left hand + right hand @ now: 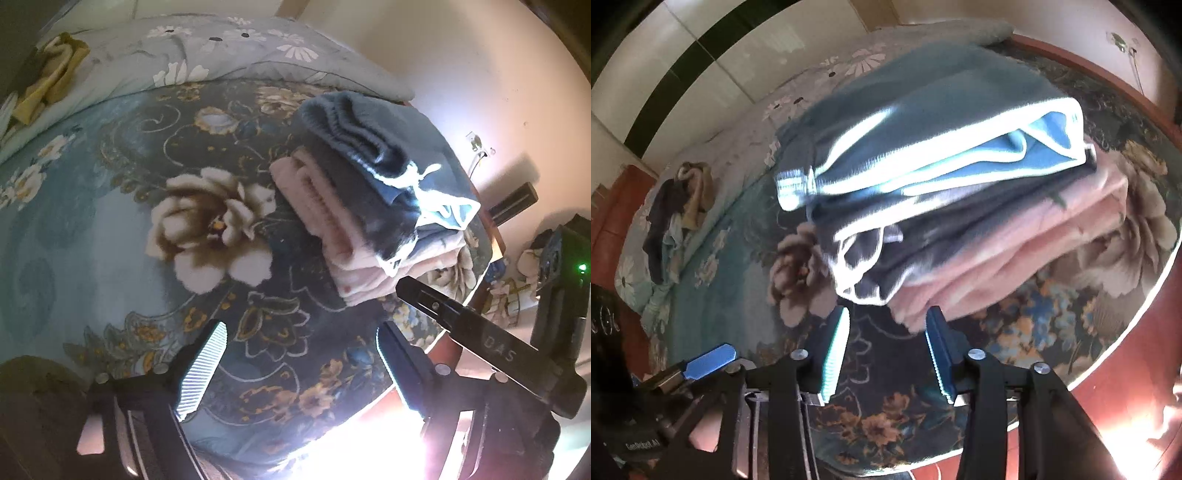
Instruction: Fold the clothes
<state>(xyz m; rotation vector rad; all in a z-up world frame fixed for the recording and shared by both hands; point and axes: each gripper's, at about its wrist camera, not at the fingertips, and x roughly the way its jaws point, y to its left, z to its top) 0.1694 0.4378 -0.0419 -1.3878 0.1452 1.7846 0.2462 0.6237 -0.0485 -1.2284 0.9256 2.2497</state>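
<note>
**Folded stack on the bed, both grippers empty**

A floral blanket [110, 221] covers the bed. Near its edge sits a folded stack: pink garments [1034, 236] below, a dark blue garment with white trim [923, 122] on top. An unfolded heap [683, 199] lies well apart by the pillow. The right gripper [886, 354] hovers just before the stack, fingers apart, holding nothing; the left gripper [299, 369] likewise gapes empty. Judging by this, one piece is stacked; the heap likely calls for fetching.

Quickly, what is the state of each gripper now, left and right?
Left gripper: open, holding nothing, above the floral blanket.
Right gripper: open, empty, near the folded clothes stack.
</note>
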